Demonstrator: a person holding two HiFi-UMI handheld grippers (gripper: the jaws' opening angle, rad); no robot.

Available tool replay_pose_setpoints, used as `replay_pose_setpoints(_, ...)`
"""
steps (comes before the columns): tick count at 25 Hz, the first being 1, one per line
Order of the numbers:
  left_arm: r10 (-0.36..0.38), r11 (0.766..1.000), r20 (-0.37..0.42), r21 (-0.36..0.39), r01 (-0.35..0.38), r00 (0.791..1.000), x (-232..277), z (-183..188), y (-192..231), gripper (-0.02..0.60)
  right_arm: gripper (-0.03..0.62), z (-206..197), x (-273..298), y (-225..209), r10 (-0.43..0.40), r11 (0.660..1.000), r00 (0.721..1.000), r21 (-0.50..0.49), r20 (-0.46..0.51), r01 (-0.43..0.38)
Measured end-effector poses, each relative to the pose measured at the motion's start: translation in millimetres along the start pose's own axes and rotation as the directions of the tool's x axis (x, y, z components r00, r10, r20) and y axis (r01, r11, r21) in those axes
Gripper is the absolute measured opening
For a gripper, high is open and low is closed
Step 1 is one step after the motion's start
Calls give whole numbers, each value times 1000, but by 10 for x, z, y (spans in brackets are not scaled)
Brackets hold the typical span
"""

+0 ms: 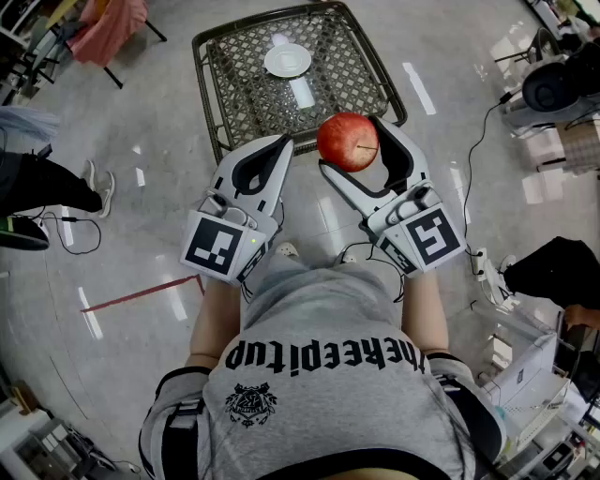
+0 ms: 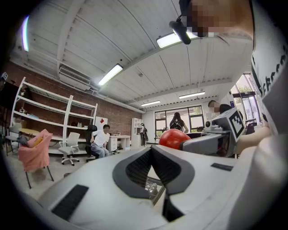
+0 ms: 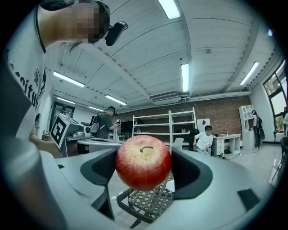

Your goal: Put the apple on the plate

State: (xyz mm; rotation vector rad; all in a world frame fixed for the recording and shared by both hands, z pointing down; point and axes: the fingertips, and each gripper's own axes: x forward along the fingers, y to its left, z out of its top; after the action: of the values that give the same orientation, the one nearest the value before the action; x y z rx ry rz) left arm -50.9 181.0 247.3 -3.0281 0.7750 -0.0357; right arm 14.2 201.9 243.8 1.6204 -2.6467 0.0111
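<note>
Shows a table point(image 1: 244, 89) standing on the floor point(image 1: 159, 234) ahead, with a plate point(image 1: 288, 60) lying on its top, toward the far side and about midway across. Sets the apple point(image 1: 348, 141) between the jaws of the right gripper point(image 1: 349, 142), overlapping the table's near edge in the head view and well short of the plate, with the left gripper point(image 1: 284, 142) just beside it to the left, apart from the apple. Places a draped chair point(image 1: 108, 28) on the floor beyond the table's far left corner, and another person's leg point(image 1: 47, 183) well off to the table's left.
</note>
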Motion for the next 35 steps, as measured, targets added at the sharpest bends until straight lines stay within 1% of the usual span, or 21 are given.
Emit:
replay_pose_setpoints(4, 7, 1000, -3, 2, -7, 1000, -89, 32, 31, 20, 374, 34, 21, 71, 0, 1000, 1000, 0, 0, 0)
replay_pose_setpoints(15, 18, 1000, -4, -2, -18, 1000, -326, -30, 185, 20, 374, -15, 148, 284, -1, 1000, 1000, -3, -7, 1)
replay_pose_setpoints(27, 10, 1000, -8, -4, -10, 1000, -542, -89, 336, 20, 383, -5, 238, 374, -56, 998, 998, 32, 21, 55)
replay_pose_setpoints(35, -11, 1000, 7, -14, 11, 1000, -594, -84, 366, 20, 383, -6, 219, 441, -87, 996, 996, 23, 17, 86)
